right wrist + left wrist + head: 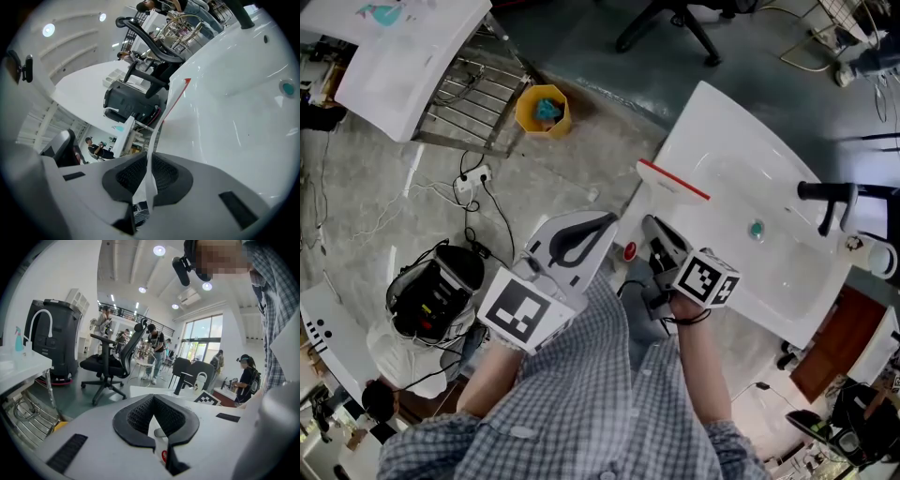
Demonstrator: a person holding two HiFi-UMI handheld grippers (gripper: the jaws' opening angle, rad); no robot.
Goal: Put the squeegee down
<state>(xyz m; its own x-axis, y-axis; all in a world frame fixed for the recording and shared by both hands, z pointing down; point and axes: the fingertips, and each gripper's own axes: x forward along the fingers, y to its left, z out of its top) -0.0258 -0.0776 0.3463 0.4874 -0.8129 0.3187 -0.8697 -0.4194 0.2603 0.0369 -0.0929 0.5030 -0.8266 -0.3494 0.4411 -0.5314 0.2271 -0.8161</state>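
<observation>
With both fingers (166,177) pressed in from the two sides, pinches the thin white part of the squeegee (151,173) in the right gripper (150,157). Holds it edge-on, so looks like a skinny white strip running away from the camera and ending in a red line. From the head view, shows that red edge of the squeegee (673,179) lying across the near corner of the big white sink (741,150), just ahead of the right gripper (654,227). Cannot tell whether resting on the sink or hanging just over it. Sits well apart from the black tap (834,202) at the far side and from the small green plug (757,229) in the bowl.

Carries nothing in the left gripper (152,399). Has its black fingers (136,417) meeting at the tips, with a gap behind them shaped like a pointed arch. Hangs the left gripper (605,225) beside the right gripper in the head view, off the edge of the sink and over the grey floor (600,112). Has a cube (708,278) with black and white squares on the right gripper. Wears a checked shirt (591,394) on both arms.

Also shows a yellow bucket (543,111) on the floor near a wire rack (473,98), a black office chair (112,364) in the left gripper view, and some people (154,352) standing far back in the bright room
</observation>
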